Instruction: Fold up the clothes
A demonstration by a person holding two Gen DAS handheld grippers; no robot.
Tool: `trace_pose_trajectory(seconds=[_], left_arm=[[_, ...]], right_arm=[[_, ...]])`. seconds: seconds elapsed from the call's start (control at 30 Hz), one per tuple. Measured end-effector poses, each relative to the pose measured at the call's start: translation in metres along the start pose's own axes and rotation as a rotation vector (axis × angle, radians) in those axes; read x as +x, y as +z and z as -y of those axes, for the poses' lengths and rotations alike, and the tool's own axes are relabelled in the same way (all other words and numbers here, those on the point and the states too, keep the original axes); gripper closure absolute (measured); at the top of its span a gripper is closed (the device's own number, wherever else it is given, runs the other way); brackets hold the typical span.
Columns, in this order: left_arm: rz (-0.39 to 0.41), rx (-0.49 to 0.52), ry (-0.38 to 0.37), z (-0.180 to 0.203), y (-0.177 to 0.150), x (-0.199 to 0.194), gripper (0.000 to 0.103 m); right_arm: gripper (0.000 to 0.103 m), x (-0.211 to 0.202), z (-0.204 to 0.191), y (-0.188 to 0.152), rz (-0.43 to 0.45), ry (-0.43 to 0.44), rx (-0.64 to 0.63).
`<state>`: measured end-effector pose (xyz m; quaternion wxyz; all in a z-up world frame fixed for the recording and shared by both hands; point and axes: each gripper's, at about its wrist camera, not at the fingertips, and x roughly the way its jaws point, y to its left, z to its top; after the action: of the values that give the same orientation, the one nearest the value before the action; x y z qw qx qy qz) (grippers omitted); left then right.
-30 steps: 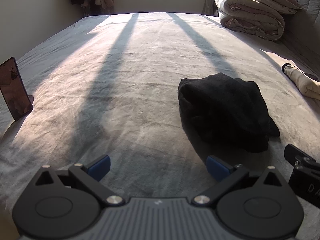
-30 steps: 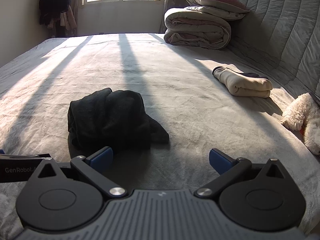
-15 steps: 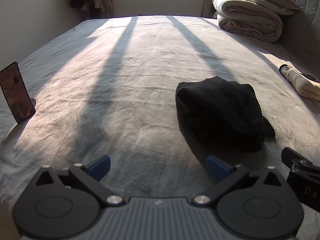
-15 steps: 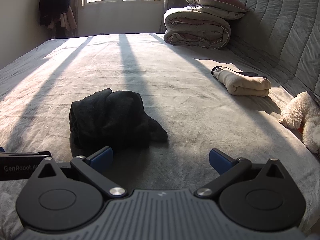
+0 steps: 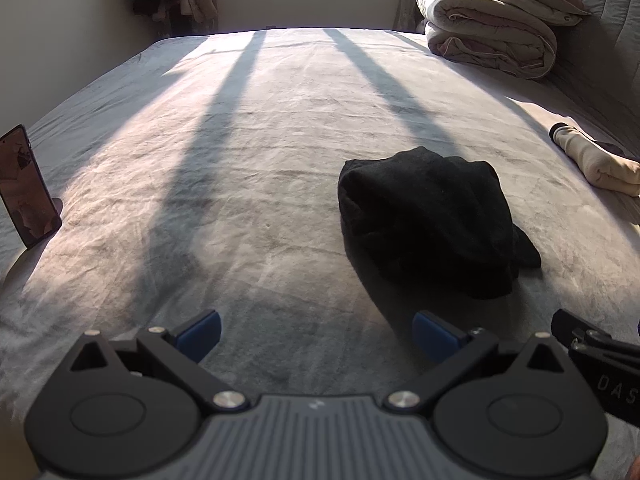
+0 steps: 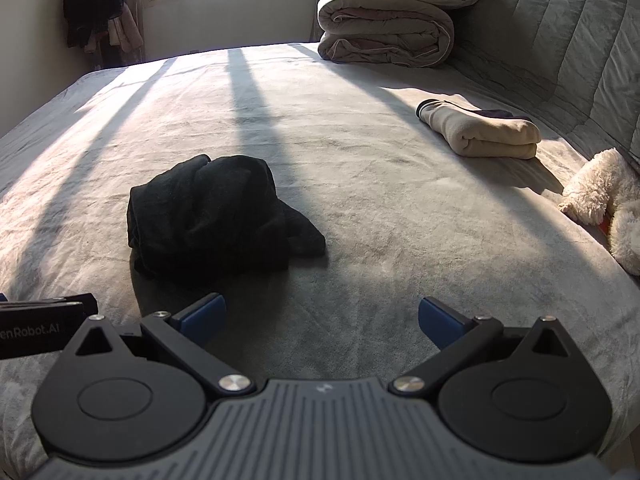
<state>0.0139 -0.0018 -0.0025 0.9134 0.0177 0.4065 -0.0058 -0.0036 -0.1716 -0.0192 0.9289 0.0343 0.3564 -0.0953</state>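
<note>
A crumpled black garment [image 5: 428, 220] [image 6: 216, 220] lies in a heap on the grey bed [image 5: 240, 152] [image 6: 360, 184]. My left gripper [image 5: 316, 334] hovers open over the bedding, short of the heap and to its left, with nothing between its blue pads. My right gripper [image 6: 322, 320] is also open and empty, with the heap ahead of it to the left. A folded beige garment [image 6: 480, 132] [image 5: 596, 160] rests further right, near the headboard. Each gripper's body shows at the edge of the other's view.
A stack of folded duvets and a pillow [image 6: 388, 28] [image 5: 492, 28] sits at the far right corner. A white plush toy [image 6: 608, 204] lies at the right edge. A phone [image 5: 24, 192] stands propped at the left edge. Padded headboard [image 6: 560, 40] runs along the right.
Both grippers have drawn back and risen slightly, so the black heap looks a little farther away. Both stay open; the clothes have not moved.
</note>
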Motion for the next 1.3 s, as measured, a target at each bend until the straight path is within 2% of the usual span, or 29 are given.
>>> trace_pose_trajectory(seconds=[0.2, 0.33, 0.5, 0.6, 0.8, 0.87, 0.9, 0.93, 0.97, 1.0, 1.1, 1.3], left_arm=[[0.021, 0.004, -0.015, 0.002, 0.016, 0.0, 0.001], [0.028, 0.0, -0.067, 0.007, 0.034, 0.005, 0.001], [-0.005, -0.052, -0.208, 0.01, 0.051, 0.018, 0.002], [-0.043, -0.084, -0.272, 0.011, 0.057, 0.029, 0.009], [-0.068, -0.121, -0.36, 0.015, 0.06, 0.043, 0.031], [-0.074, -0.134, -0.381, 0.016, 0.061, 0.047, 0.049], [-0.077, -0.139, -0.391, 0.016, 0.062, 0.048, 0.054], [-0.08, -0.14, -0.402, 0.016, 0.061, 0.051, 0.067], [-0.082, -0.142, -0.413, 0.015, 0.06, 0.053, 0.091], [-0.085, -0.143, -0.424, 0.014, 0.059, 0.055, 0.102], [-0.055, -0.162, -0.451, 0.005, 0.051, 0.054, 0.101], [0.004, -0.18, -0.41, -0.035, 0.033, 0.041, 0.101]], right_arm=[[0.0, 0.001, 0.006, 0.0, -0.005, 0.0, 0.004], [0.0, 0.003, 0.014, 0.001, -0.007, 0.015, 0.019], [0.0, -0.001, 0.023, 0.003, 0.016, 0.056, 0.071], [0.0, -0.001, 0.024, 0.007, 0.027, 0.072, 0.068], [0.005, 0.004, 0.027, 0.014, 0.039, 0.109, 0.075], [0.013, 0.006, 0.027, 0.017, 0.036, 0.117, 0.079], [0.015, 0.007, 0.028, 0.018, 0.035, 0.123, 0.084], [0.019, 0.008, 0.028, 0.019, 0.035, 0.131, 0.091], [0.021, 0.009, 0.029, 0.02, 0.035, 0.141, 0.096], [0.022, 0.01, 0.028, 0.021, 0.035, 0.148, 0.098], [0.022, 0.014, 0.026, 0.025, 0.039, 0.164, 0.1], [0.023, 0.021, 0.013, 0.03, 0.026, 0.212, 0.091]])
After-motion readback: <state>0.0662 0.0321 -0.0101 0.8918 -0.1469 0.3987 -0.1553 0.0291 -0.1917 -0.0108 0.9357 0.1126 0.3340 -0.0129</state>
